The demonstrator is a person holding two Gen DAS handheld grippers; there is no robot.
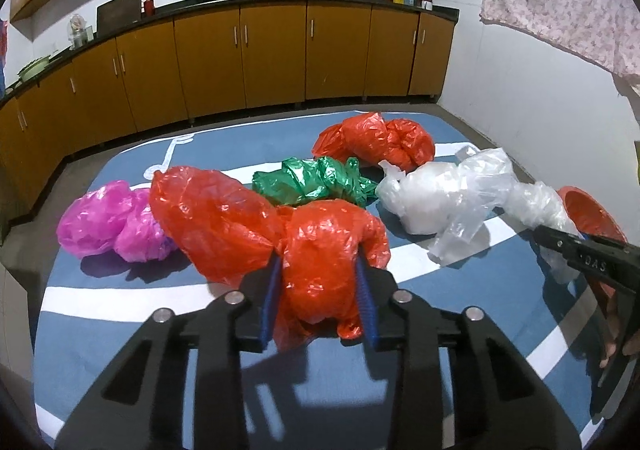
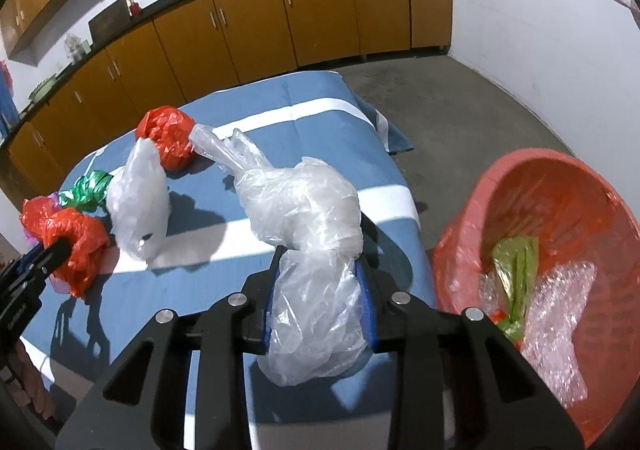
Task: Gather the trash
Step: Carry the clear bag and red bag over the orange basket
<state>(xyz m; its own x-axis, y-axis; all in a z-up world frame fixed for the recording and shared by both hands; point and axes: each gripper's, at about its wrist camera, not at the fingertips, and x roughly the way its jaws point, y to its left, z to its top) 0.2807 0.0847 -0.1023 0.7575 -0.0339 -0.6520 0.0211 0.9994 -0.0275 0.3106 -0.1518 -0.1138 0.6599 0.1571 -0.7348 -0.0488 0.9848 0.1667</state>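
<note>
Blue cloth with white stripes [image 2: 320, 98], flat over a table, its far right corner drooping in a fold toward grey concrete floor, which lies open beyond that edge up to the white wall. Orange-brown cabinet run [image 1: 272, 54], smooth doors with metal pulls, behind the cloth across a strip of floor. Red plastic basket [image 2: 520, 178], round, slatted wall, just off the cloth's right edge; inside it a green-yellow bag [image 2: 516, 270] and crinkled clear film, the lower rim cut off by the frame. Near red bag [image 1: 224, 218], thin glossy crumpled plastic, at the cloth's near left; the left gripper [image 1: 320, 290] clamps its right-hand lobe between blue ribbed pads. Clear bag [image 2: 308, 210], translucent, wrinkled, elongated, at the cloth's near right beside the basket; the right gripper [image 2: 320, 298] grips its near end. Second clear bag [image 2: 138, 202], upright and limp, mid-cloth. Far red bag [image 1: 376, 140], knotted, toward the cloth's far side. Pink bag [image 1: 108, 222], puffed, at the cloth's left edge, partly hidden behind the near red bag. Green bag [image 1: 312, 182], twisted, at the cloth's centre. Bare cloth lies open along the near edge. Contents of the bags on the cloth cannot be made out.
</note>
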